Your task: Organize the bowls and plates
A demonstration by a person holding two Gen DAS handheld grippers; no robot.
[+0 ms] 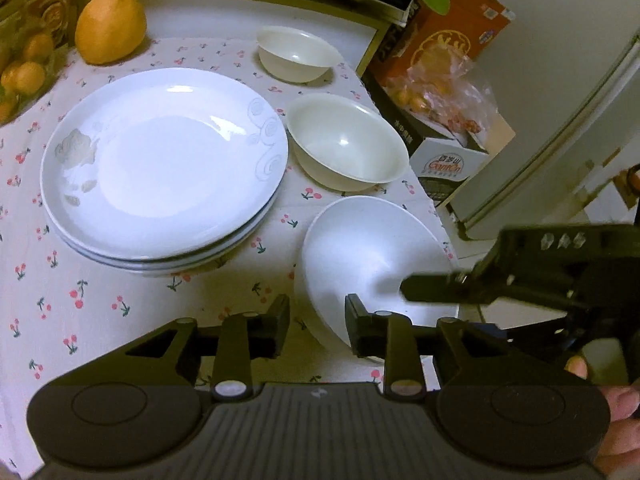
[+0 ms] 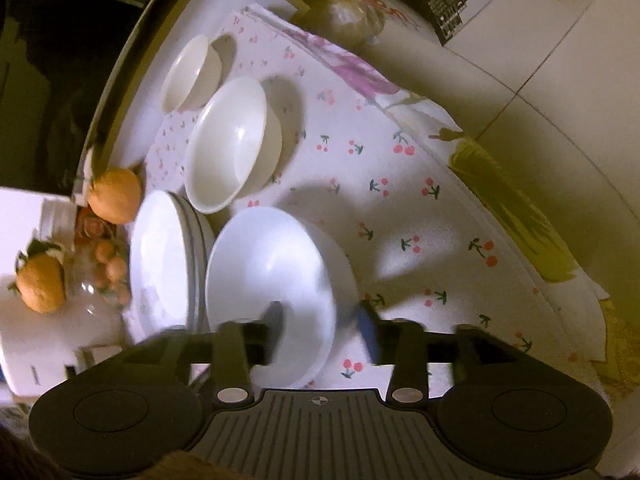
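A white bowl sits on the cherry-print cloth near the table's right edge. My left gripper straddles its near rim, one finger inside and one outside, with a gap to the wall, so it is open. My right gripper straddles the opposite rim, jaws wide apart and blurred; one of its fingers reaches into the bowl. Beyond stand a cream bowl and a smaller cream bowl. A stack of white plates lies beside them.
A large orange fruit and a bag of small oranges sit at the back left. Cardboard boxes and a white appliance door stand just off the table's right edge. A person's fingers hold the handle.
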